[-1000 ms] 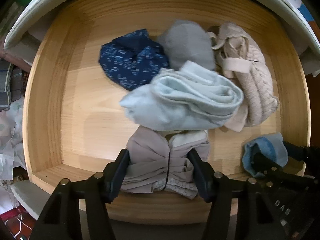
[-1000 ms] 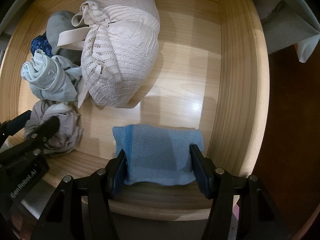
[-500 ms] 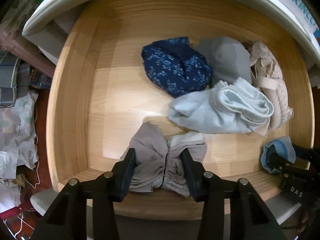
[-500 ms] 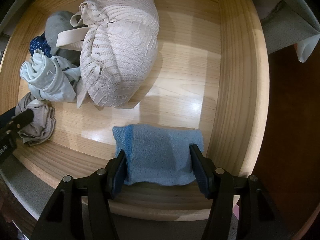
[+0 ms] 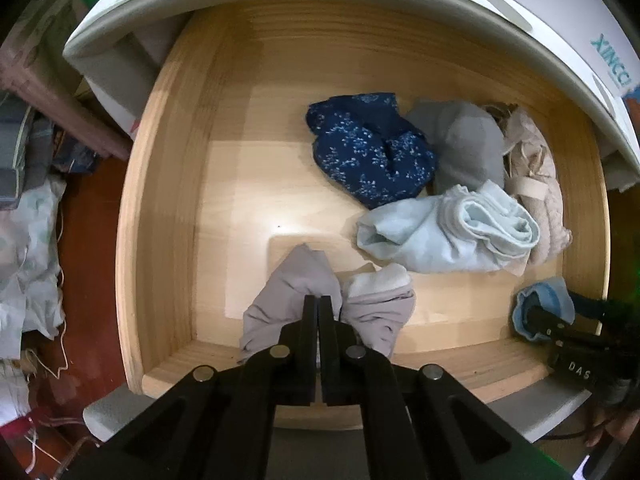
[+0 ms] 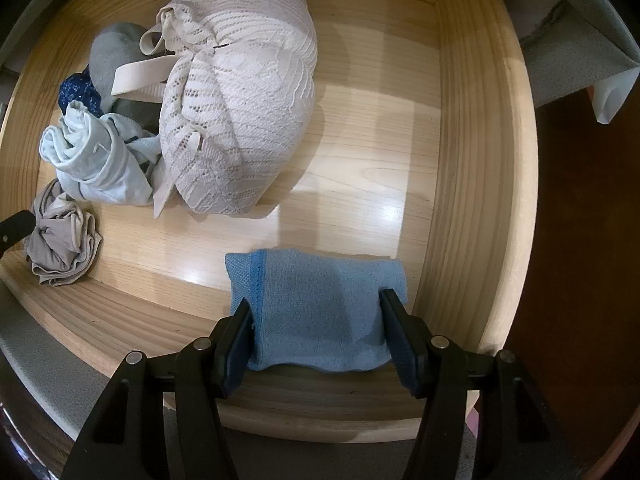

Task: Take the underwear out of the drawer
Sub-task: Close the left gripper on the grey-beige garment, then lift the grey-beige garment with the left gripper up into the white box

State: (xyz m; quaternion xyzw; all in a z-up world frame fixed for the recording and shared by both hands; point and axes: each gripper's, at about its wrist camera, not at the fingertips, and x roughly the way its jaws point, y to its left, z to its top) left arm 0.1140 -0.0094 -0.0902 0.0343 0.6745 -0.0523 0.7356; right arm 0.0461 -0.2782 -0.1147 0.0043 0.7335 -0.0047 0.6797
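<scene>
Drawer point(image 5: 168, 184): pale blond wood w/ grain lines. Grey-taupe piece point(image 5: 288, 300), plain, w/ white patch, bunched at the black left gripper point(image 5: 319, 312) tips. Ahead of those jaws: navy piece point(image 5: 368, 152) w/ tiny white floral print, plain mid-grey piece point(image 5: 468, 140), pale mint-blue piece point(image 5: 448, 236). Sky-blue knit piece point(image 6: 320, 308), brighter blue seam stripe, btwn black right gripper point(image 6: 316, 328) pads. Cream lace bra point(image 6: 240, 120) ahead-left.

drawer point(image 5: 168, 200): 1 | underwear pieces point(image 5: 372, 152): 5 | lace bra point(image 6: 240, 100): 1
</scene>
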